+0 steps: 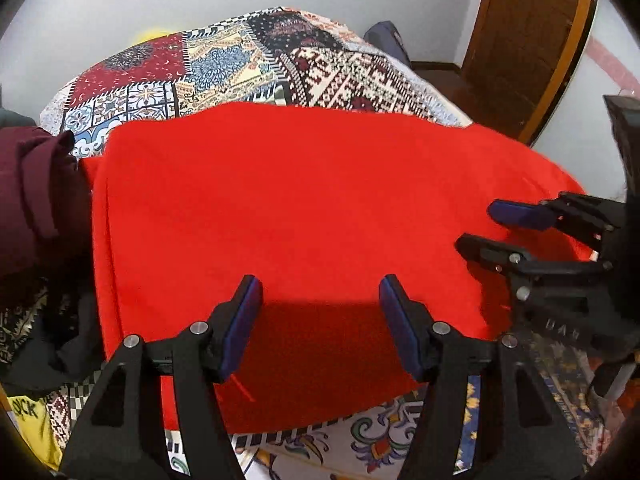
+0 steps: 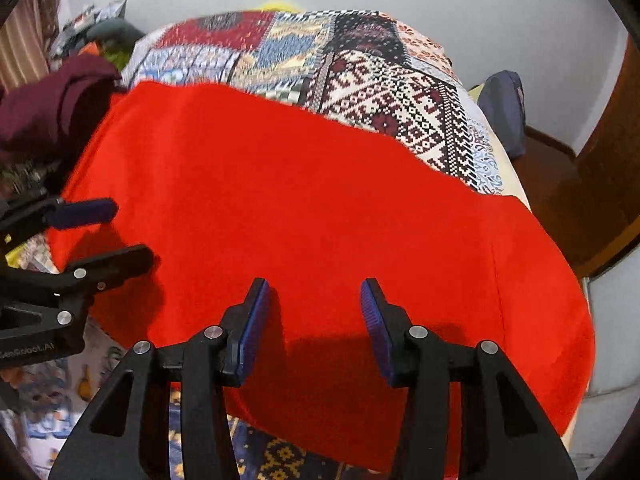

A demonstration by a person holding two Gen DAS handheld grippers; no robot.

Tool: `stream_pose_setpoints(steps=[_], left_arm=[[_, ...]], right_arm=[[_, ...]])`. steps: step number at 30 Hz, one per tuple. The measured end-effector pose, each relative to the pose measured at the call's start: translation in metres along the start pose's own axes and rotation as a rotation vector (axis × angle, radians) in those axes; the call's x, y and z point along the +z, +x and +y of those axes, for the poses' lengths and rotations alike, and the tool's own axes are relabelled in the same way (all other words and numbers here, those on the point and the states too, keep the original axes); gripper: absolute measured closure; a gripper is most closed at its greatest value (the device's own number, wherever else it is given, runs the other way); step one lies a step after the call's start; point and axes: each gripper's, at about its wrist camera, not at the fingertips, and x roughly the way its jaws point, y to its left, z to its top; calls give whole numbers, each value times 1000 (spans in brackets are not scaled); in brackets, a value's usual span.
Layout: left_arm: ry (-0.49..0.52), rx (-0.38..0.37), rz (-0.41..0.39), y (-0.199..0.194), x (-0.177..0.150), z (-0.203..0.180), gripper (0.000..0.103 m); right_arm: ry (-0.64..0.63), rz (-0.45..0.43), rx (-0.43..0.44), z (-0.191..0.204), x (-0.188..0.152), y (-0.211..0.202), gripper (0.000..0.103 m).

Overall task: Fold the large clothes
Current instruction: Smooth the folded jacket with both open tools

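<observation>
Red garment (image 1: 304, 208) lies flat on patterned bedspread (image 1: 240, 64) (near hem free), both grippers' jaws spread above it.

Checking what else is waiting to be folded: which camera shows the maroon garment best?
The left wrist view: the maroon garment fills the left edge, folds sharp, beside the red cloth. The right wrist view shows it smaller and blurred at upper left.

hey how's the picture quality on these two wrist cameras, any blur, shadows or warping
Left wrist view: fairly sharp, strong fisheye bending of the door frame, left claw casting a dark shadow on the red garment. Right wrist view: motion-smeared patchwork bedspread, a similar shadow under the right claw.
</observation>
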Motion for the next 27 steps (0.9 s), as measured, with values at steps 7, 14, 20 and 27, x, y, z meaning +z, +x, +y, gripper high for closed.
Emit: stream_pose_setpoints(steps=[7, 14, 20, 27], left_arm=[[-37, 30, -11, 5, -11, 14, 28], [-138, 27, 8, -5, -34, 50, 25], [-216, 68, 26, -14, -57, 80, 25], [-354, 66, 51, -22, -84, 111, 25]], right_arm=[[-134, -30, -126, 11, -15, -2, 32], [-33, -44, -118, -32, -31, -18, 24], [107, -36, -164, -68, -43, -33, 22], [252, -13, -121, -104, -66, -40, 22]])
